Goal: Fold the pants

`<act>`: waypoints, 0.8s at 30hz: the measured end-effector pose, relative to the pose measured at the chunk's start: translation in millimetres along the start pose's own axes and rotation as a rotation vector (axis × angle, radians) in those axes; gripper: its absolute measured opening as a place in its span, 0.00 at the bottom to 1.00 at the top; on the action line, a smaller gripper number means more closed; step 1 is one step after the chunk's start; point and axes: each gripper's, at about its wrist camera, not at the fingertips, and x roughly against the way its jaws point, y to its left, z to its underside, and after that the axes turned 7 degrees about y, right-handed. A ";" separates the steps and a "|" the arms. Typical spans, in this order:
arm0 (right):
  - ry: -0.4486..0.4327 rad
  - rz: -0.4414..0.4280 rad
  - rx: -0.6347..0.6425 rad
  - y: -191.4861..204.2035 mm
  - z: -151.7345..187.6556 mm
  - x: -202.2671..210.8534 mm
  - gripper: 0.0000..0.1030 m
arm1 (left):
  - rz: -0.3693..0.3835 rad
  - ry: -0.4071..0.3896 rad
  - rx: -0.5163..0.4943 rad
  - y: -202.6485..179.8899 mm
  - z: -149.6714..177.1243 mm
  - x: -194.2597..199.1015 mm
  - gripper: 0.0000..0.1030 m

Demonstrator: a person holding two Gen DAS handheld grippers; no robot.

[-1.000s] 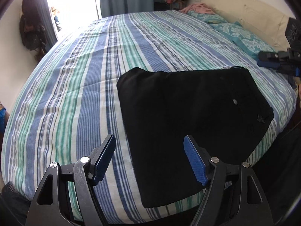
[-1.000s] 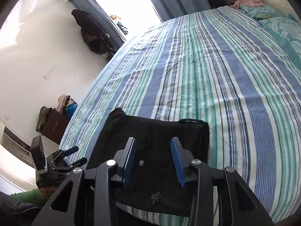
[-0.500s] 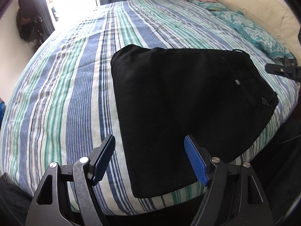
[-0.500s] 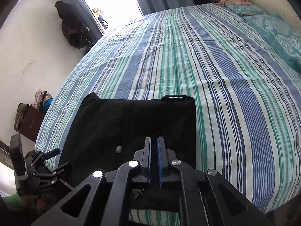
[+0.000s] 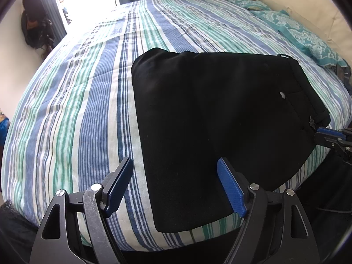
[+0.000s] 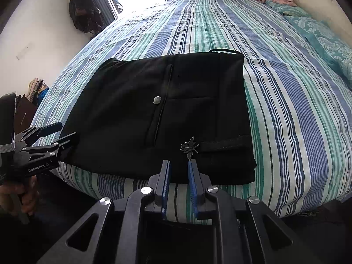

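The black pants (image 6: 158, 114) lie folded flat on the striped bed (image 6: 286, 92), near its front edge. A grey button (image 6: 157, 100) and a small metal charm (image 6: 189, 147) sit on the cloth. The right gripper (image 6: 178, 171) hovers at the near hem; its blue fingers (image 6: 191, 176) have just been opening slightly, a narrow gap between them, nothing clamped. The left gripper (image 6: 59, 132) stands at the pants' left edge.

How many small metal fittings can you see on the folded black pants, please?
2: a round grey button beside the pocket slit mid-fabric, and a spiky silver ornament near the bed's front edge by the belt loop. The folded black pants may hide others underneath.
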 end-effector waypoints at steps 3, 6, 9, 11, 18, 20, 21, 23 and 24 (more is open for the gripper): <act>-0.005 -0.003 -0.013 -0.7 2.2 -1.4 0.17 | -0.002 0.000 -0.005 -2.0 0.8 -2.1 0.78; -0.012 -0.011 -0.031 -2.4 3.0 -1.7 0.18 | -0.001 -0.003 -0.005 -3.3 2.5 -3.2 0.79; -0.019 -0.020 -0.055 -3.7 3.7 -1.7 0.18 | 0.004 -0.002 0.000 -2.6 3.1 -4.7 0.80; -0.025 -0.019 -0.063 -3.5 4.1 -1.8 0.18 | 0.005 -0.001 0.005 -2.3 3.2 -5.8 0.81; -0.035 -0.035 -0.086 -5.6 5.7 -1.8 0.18 | 0.000 -0.003 0.005 -3.5 4.4 -5.7 0.82; -0.035 -0.037 -0.086 -6.2 5.5 -2.3 0.18 | 0.001 -0.003 0.005 -3.3 4.2 -5.7 0.82; -0.035 -0.036 -0.085 -6.1 5.5 -2.3 0.18 | 0.001 -0.003 0.005 -3.4 4.3 -5.7 0.83; -0.035 -0.036 -0.085 -6.1 5.6 -2.3 0.18 | 0.001 -0.003 0.006 -3.2 5.0 -5.8 0.84; -0.035 -0.037 -0.086 -6.0 5.6 -2.2 0.18 | 0.003 -0.002 0.008 -2.8 5.6 -6.0 0.84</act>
